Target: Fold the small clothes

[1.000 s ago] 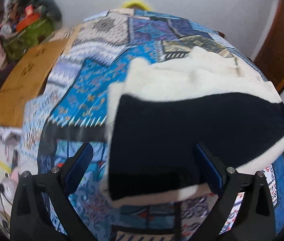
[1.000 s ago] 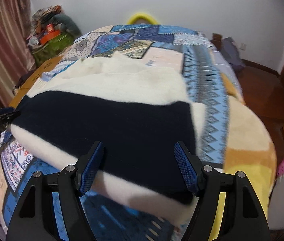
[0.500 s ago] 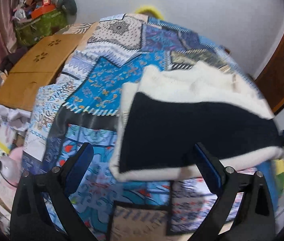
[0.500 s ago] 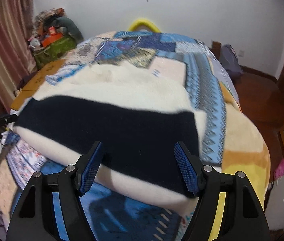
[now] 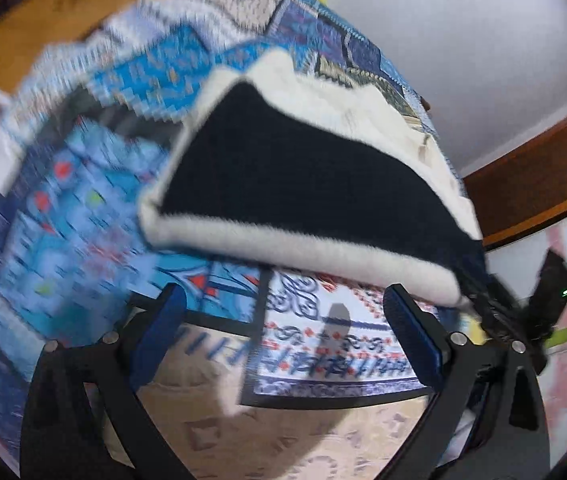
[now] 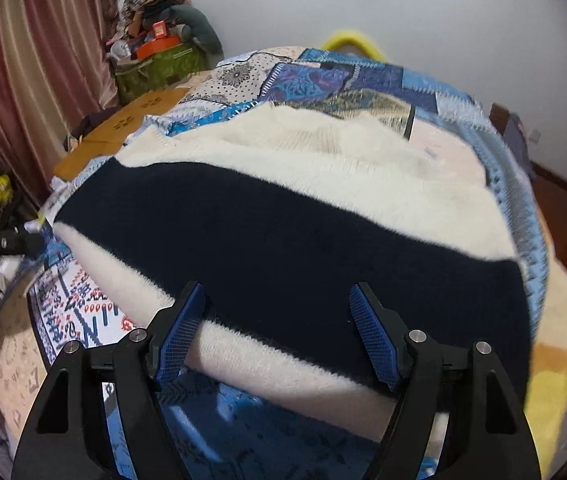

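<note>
Patchwork blue bedspread (image 6: 367, 80) covers the bed, and on it lies the sweater (image 6: 283, 232), cream with a dark band, apparently doubled over so its thick near edge faces both tools. Near that edge the right gripper (image 6: 277, 328) stands with jaws apart, clamping nothing. Off the sweater's corner the left gripper (image 5: 283, 336) also gapes empty. Behind the sweater, a green bag (image 6: 159, 72) holds a heap of oddments.
</note>
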`<action>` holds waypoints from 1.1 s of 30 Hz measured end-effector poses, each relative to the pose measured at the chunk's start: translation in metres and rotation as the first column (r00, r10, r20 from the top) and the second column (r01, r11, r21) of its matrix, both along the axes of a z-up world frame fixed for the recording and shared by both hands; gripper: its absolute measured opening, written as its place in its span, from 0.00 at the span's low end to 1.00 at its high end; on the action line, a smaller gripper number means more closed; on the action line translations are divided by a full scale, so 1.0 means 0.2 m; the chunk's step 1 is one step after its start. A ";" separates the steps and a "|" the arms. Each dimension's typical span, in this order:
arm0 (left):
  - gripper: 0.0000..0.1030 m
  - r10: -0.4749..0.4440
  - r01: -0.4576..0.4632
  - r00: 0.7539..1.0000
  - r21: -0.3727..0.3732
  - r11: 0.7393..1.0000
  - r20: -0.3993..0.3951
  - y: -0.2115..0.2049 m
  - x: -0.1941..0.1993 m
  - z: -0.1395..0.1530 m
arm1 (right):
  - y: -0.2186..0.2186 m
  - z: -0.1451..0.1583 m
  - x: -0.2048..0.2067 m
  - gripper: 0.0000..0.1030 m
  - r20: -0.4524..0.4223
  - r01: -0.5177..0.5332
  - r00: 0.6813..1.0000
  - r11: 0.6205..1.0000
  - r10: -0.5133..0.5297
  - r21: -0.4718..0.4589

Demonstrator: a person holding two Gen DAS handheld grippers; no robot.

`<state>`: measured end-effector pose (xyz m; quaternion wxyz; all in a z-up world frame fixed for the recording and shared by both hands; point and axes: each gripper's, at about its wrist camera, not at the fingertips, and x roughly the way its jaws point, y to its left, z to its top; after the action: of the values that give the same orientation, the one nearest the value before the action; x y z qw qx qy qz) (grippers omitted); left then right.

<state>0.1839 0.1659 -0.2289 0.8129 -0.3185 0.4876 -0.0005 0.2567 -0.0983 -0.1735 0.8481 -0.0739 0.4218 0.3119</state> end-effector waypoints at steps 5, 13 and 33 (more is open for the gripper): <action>0.97 0.014 -0.009 0.999 -0.151 0.988 0.032 0.01 0.08 -0.03 | -0.02 -0.01 0.00 0.69 -0.038 0.011 0.999 0.999 -0.009 0.044; 0.83 0.131 -0.121 0.991 -0.204 0.972 0.036 0.07 0.31 -0.12 | -0.02 -0.01 -0.01 0.70 -0.042 0.010 0.999 0.999 -0.008 0.049; 0.23 0.262 -0.327 0.941 0.370 0.870 0.217 0.23 0.18 0.34 | -0.15 0.14 -0.04 0.69 -0.029 0.047 0.999 0.995 -0.045 0.086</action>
<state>0.2200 0.2111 -0.1610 0.8875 -0.2150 0.3562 0.1980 0.2479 -0.1275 -0.1450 0.8517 -0.0231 0.4210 0.3112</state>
